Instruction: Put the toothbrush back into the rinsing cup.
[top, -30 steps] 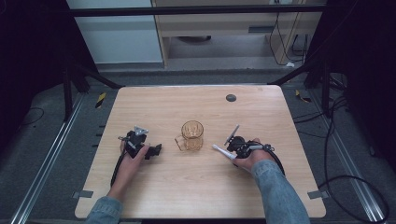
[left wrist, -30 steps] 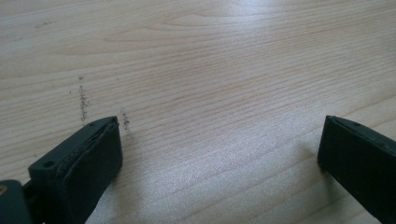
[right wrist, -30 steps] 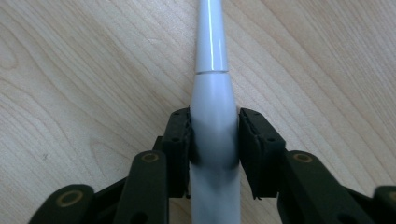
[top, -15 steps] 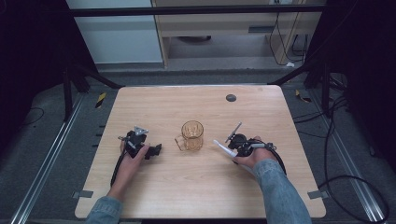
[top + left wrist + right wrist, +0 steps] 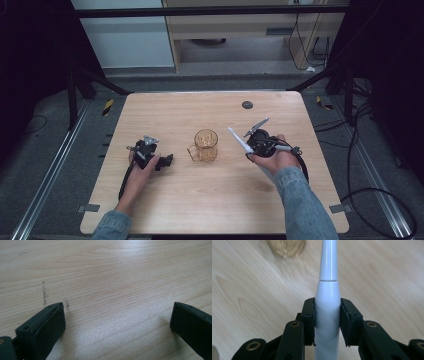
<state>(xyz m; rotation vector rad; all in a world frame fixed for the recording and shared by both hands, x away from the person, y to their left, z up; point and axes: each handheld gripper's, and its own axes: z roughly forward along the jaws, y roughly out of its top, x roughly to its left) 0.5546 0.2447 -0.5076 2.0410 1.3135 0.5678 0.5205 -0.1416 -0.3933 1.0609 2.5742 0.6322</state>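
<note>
From the high view, the person is sitting at the near edge of the wooden tabletop (image 5: 165, 210) with a forearm coming in on each side. The left hand-held gripper (image 5: 166, 161) is lying low on the wood, pointing toward the middle, well apart from everything else. An amber glass mug (image 5: 205, 145) is standing upright near the centre, its handle turned toward the left hand. The right hand-held gripper (image 5: 250, 148) is sitting just to the right of the mug, and a white toothbrush handle (image 5: 239, 141) is sticking out of it at a slant, up and toward the mug without touching it. A small dark disc (image 5: 247, 105) is lying farther back on the wood.

In the left gripper view, the left hand-held gripper (image 5: 117, 322) is showing its two black jaws spread wide, with nothing but bare wood grain and a few dark specks between them.

In the right gripper view, the right hand-held gripper (image 5: 327, 322) is pinching the toothbrush handle (image 5: 327, 305) by its thick lower part, both pads pressing against its sides. The slimmer neck is running on up and out of the top of the picture, and the blurred amber base of the mug (image 5: 287, 247) is sitting beyond it, to its left.
</note>
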